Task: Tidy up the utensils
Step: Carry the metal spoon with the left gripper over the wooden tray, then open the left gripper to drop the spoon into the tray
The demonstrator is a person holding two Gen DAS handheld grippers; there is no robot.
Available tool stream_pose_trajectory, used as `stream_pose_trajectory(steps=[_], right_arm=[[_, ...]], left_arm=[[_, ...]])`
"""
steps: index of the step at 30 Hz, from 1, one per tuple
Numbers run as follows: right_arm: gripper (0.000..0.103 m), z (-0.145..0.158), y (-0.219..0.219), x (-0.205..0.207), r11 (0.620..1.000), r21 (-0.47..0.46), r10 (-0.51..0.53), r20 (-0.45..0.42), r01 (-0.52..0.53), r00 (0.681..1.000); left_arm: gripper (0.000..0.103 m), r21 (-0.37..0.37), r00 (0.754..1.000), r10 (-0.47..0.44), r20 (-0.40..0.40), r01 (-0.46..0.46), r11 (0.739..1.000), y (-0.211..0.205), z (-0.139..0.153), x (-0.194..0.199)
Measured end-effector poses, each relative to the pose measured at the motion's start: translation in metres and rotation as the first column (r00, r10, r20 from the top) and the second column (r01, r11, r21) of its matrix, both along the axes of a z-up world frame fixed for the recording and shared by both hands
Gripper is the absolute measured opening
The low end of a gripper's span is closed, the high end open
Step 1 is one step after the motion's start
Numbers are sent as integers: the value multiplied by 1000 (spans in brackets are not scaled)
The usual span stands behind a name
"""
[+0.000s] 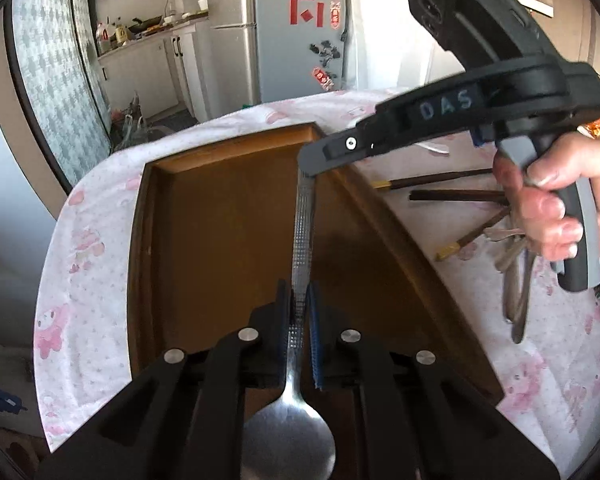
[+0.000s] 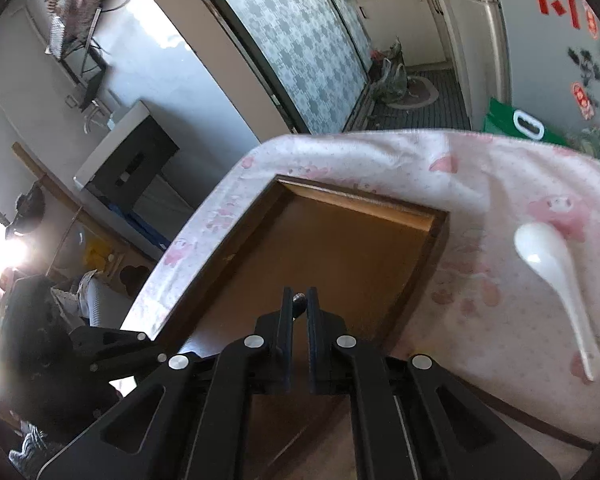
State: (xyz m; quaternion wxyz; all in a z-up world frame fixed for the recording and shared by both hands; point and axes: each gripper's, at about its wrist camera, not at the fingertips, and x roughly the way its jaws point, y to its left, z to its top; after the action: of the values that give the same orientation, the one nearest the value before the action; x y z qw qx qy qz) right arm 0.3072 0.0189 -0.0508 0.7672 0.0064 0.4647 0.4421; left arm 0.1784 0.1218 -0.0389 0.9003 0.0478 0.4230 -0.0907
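1. Left gripper clamped on metal spoon handle, above wooden tray; right gripper pinching the handle's far tip, over the tray's right edge.
2. Step judged: placing spoon in tray; next: lower, release both; chopsticks and white spoon remain on tablecloth.

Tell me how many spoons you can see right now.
2 for sure: a metal spoon held at both ends by the left gripper and right gripper over the wooden tray, and a white spoon on the cloth. The utensil pile may hide more.
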Motion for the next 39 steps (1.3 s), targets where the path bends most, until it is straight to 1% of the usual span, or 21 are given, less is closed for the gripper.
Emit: stream_pose_trajectory(steps=[1, 2, 3, 4, 5, 7, 9, 11, 14, 17, 21, 22, 25, 27, 29, 31, 34, 36, 37, 38, 39], right_arm=[[14, -3, -1, 0, 1000, -4, 3, -9, -3, 1000], [21, -3, -4, -1, 1000, -3, 3, -9, -3, 1000], [39, 1, -10, -3, 1000, 6, -4, 0, 4, 1000], [47, 6, -18, -5, 1000, 19, -9, 5, 8, 1000], [49, 10, -24, -5, 1000, 28, -10, 9, 9, 1000], [51, 24, -44, -9, 999, 37, -32, 29, 31, 999], [51, 34, -67, -12, 998, 31, -60, 51, 58, 997], [51, 43, -95, -17, 995, 29, -95, 66, 93, 993], [51, 51, -143, -31, 988, 9, -154, 87, 154, 984], [51, 49, -190, -48, 977, -29, -206, 99, 210, 973], [51, 37, -251, -74, 958, -42, -280, 92, 285, 955], [51, 33, -258, -76, 954, -41, -293, 84, 297, 952], [51, 9, -291, -87, 940, -34, -340, 9, 340, 941], [51, -5, -300, -93, 934, -27, -357, -31, 357, 933], [47, -13, -304, -99, 927, -31, -374, -45, 373, 926], [39, -19, -304, -104, 923, -33, -384, -53, 383, 922], [31, -25, -297, -109, 922, -50, -387, -58, 385, 920], [28, -26, -294, -109, 917, -56, -397, -46, 395, 917], [21, -26, -293, -109, 914, -64, -403, -37, 400, 915], [18, -26, -291, -109, 913, -66, -406, -34, 403, 913], [11, -26, -290, -109, 912, -73, -407, -22, 404, 913]], left_arm=[[14, -6, 1000, 4, 0, -4, 1000, 1, -1, 0], [28, -11, 1000, 8, 4, -8, 1000, 2, 0, -2], [49, -11, 1000, 8, 16, -8, 1000, 1, 2, -5], [57, -8, 999, 6, 31, -6, 1000, 0, 5, -7], [63, -1, 999, 2, 50, -2, 1000, -2, 10, -12], [66, 2, 997, -17, 73, 17, 1000, -9, 19, -20], [72, -7, 995, -48, 91, 49, 999, -21, 27, -30], [72, -11, 992, -93, 89, 95, 995, -35, 28, -38], [72, 10, 981, -174, 82, 174, 985, -67, 24, -48], [72, 11, 966, -247, 69, 247, 969, -98, 17, -53], [72, 41, 947, -317, 46, 315, 948, -135, 6, -56], [72, 46, 945, -325, 42, 323, 945, -141, 4, -54], [72, 61, 941, -336, 41, 333, 941, -155, 0, -46], [72, 80, 941, -336, 49, 332, 940, -162, -1, -40], [72, 72, 942, -332, 48, 328, 942, -164, -1, -33], [72, 54, 943, -329, 45, 326, 944, -165, -1, -29], [72, 58, 943, -329, 45, 326, 944, -168, -1, -27], [72, 60, 942, -332, 49, 329, 942, -168, -1, -28], [72, 60, 942, -333, 49, 330, 942, -168, -1, -29], [72, 60, 941, -333, 49, 330, 942, -168, -1, -29], [72, 62, 941, -334, 50, 331, 942, -167, -2, -30]])
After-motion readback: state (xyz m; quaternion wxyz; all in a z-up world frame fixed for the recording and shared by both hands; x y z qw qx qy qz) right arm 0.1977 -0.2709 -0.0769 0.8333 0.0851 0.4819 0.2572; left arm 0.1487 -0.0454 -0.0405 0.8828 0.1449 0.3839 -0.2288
